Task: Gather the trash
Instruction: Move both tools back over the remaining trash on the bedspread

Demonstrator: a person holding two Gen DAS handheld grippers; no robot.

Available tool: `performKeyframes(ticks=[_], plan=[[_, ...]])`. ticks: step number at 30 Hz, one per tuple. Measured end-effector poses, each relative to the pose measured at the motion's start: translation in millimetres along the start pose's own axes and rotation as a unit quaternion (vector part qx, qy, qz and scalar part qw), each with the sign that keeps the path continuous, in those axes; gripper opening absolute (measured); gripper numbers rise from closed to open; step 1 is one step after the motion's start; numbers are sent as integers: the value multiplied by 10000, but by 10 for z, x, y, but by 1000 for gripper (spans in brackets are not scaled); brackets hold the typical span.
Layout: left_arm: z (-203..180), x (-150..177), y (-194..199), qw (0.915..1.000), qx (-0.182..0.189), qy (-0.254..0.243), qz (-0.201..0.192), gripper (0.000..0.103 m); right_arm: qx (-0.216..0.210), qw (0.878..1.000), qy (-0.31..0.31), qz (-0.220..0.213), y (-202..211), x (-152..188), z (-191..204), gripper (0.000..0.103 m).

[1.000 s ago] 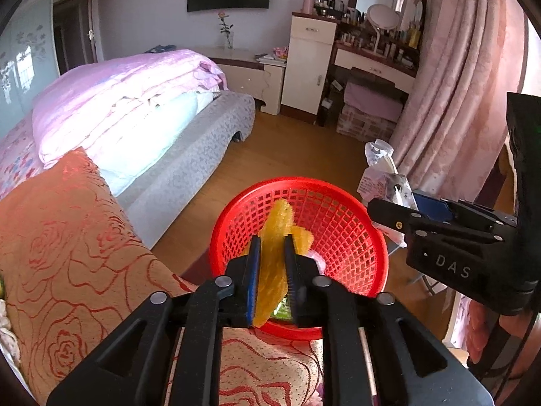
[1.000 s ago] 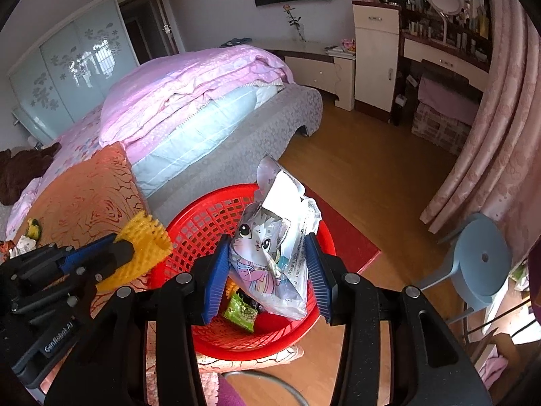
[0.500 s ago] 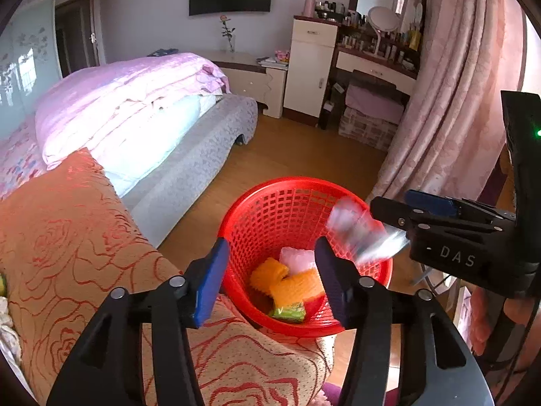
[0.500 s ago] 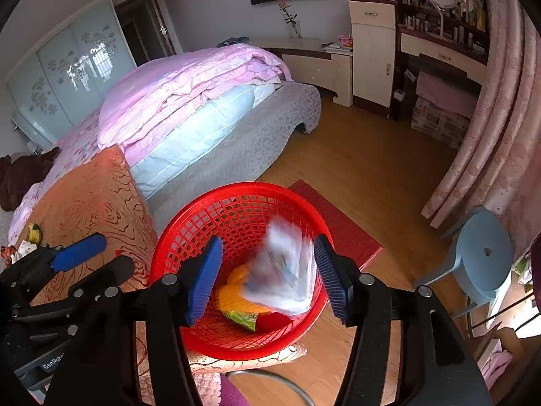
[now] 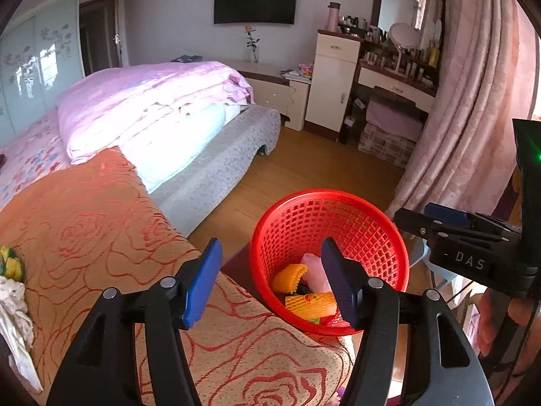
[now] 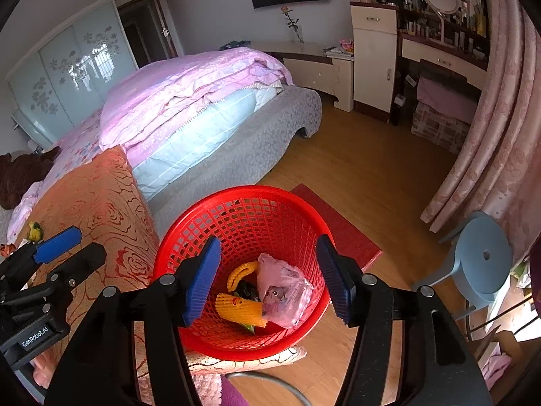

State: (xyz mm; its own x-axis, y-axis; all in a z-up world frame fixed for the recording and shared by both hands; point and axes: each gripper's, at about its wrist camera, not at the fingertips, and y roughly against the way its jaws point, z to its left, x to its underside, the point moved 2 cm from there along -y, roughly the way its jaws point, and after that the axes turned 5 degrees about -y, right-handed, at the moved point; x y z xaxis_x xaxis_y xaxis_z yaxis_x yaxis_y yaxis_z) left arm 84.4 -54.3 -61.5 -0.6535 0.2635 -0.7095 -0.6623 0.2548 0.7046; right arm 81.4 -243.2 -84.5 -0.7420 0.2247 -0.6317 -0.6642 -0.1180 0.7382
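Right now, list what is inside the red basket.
Inside the red basket: two yellow foam nets, a pink cartoon-print bag, something dark and a green scrap. Anything beneath them is covered.

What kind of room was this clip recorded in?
A lived-in bedroom, by the look of it: a bed piled with pink quilts, a dressing table crowded with bottles below a mirror, and a sliding-door wardrobe. A red basket holds the collected trash.

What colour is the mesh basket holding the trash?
Red. The basket shows best in the right wrist view, which looks down into it.
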Motion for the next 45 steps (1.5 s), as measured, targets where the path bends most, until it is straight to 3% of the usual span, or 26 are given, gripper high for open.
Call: performKeyframes(ticks=[4, 11, 19, 27, 38, 45], plan=[[32, 15, 66, 9999, -91, 36, -51, 62, -110, 9998, 90, -119, 56, -15, 51, 59], [139, 45, 241, 9988, -415, 115, -214, 71, -465, 9970, 359, -497, 241, -8, 238, 73], [241, 96, 516, 9953, -861, 109, -426, 72, -529, 9959, 542, -500, 279, 31, 395, 74], [521, 224, 783, 9920, -1072, 486, -466, 74, -642, 9937, 812, -433, 282, 112, 657, 74], [1076, 491, 1117, 9807, -1463, 1205, -483, 74, -1054, 9873, 1167, -223, 322, 213, 1159, 74], [1474, 772, 1329, 9680, -1853, 1645, -406, 74, -1290, 9816, 1396, -159, 337, 270, 1493, 74]])
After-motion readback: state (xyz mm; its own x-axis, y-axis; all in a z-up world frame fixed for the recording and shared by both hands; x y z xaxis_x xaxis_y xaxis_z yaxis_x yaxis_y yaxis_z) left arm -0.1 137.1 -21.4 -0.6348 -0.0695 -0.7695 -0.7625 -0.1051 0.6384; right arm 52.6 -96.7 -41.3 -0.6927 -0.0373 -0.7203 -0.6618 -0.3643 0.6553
